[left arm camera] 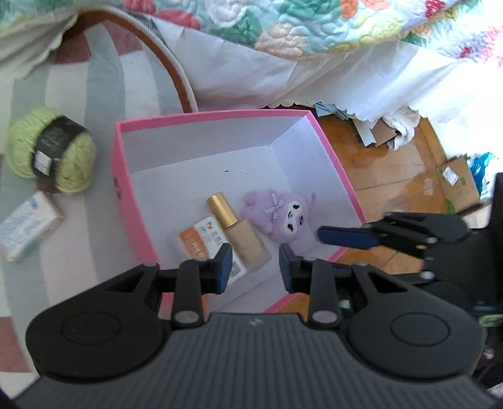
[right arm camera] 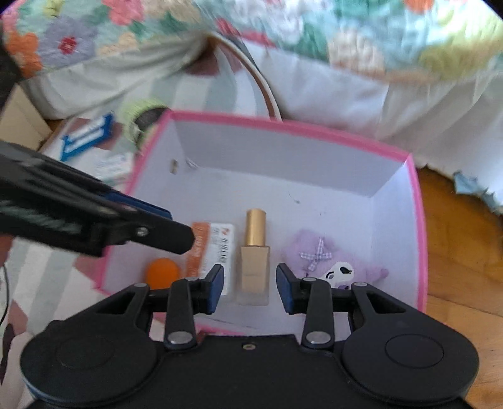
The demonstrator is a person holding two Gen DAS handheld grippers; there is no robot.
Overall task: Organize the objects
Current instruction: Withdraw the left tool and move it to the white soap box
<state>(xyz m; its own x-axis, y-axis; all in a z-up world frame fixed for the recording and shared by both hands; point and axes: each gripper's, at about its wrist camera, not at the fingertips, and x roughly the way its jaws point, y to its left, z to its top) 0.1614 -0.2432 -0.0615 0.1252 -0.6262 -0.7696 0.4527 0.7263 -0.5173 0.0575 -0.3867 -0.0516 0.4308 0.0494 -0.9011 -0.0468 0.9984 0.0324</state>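
Note:
A pink box (left arm camera: 127, 195) (right arm camera: 419, 220) with a white inside stands on the floor. In it lie an orange-and-white carton (left arm camera: 201, 242) (right arm camera: 217, 245), a gold-capped beige bottle (left arm camera: 235, 229) (right arm camera: 254, 254), a purple plush toy (left arm camera: 279, 214) (right arm camera: 327, 261) and an orange ball (right arm camera: 162, 272). My left gripper (left arm camera: 255, 267) is open and empty above the box's near edge. My right gripper (right arm camera: 250, 288) is open and empty above the bottle. Each gripper shows in the other's view, the right one (left arm camera: 345, 237) at right and the left one (right arm camera: 176, 229) at left.
A green yarn ball (left arm camera: 52, 151) (right arm camera: 141, 114) and a pale packet (left arm camera: 26, 228) lie on the striped rug (left arm camera: 94, 103) left of the box. A bed with a floral quilt (left arm camera: 314, 28) stands behind. Wooden floor (left arm camera: 377, 163) with cardboard scraps lies right.

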